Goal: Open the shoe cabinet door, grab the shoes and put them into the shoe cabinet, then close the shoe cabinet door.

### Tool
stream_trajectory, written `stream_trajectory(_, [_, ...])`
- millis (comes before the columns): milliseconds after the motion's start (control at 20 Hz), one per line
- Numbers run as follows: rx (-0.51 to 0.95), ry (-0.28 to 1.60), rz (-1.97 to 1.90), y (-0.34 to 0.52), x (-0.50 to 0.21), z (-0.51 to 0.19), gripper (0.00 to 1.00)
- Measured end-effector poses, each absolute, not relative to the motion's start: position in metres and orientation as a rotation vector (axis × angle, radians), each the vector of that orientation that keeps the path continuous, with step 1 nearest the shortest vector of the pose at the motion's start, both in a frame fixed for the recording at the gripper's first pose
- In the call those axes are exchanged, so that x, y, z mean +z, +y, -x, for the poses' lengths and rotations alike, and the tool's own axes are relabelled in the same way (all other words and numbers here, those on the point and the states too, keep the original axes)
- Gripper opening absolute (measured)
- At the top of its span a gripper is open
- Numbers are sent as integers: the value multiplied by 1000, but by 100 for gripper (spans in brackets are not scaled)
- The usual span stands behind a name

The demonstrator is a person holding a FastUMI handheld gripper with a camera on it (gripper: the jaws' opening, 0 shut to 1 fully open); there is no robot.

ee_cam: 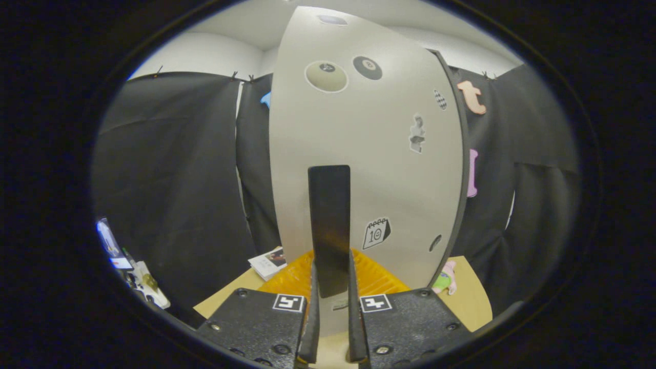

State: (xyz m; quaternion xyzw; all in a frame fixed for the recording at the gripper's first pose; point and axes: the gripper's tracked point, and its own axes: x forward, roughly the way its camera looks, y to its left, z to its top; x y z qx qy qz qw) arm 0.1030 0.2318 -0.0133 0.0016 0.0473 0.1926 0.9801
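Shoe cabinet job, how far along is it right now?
Done: nothing I can confirm. In hand: the gripper is shut on the door handle, a dark upright bar on the cabinet door, whether opening or closing I can't tell. Left: at the least, the door move under way.

— Cabinet door (359, 154)?
— Pale grey, upright, dotted with stickers, standing on the wooden table (469, 292).
— And the handle (329, 225)?
— Dark flat bar, vertical, at the door's middle, clamped between both fingers of the gripper (331, 312).
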Motion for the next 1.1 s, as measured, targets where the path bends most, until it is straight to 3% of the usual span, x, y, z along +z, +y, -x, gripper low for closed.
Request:
stream_trajectory(700, [271, 134, -109, 111, -16, -69, 16])
stream_trajectory(1100, [80, 115, -36, 49, -15, -77, 5])
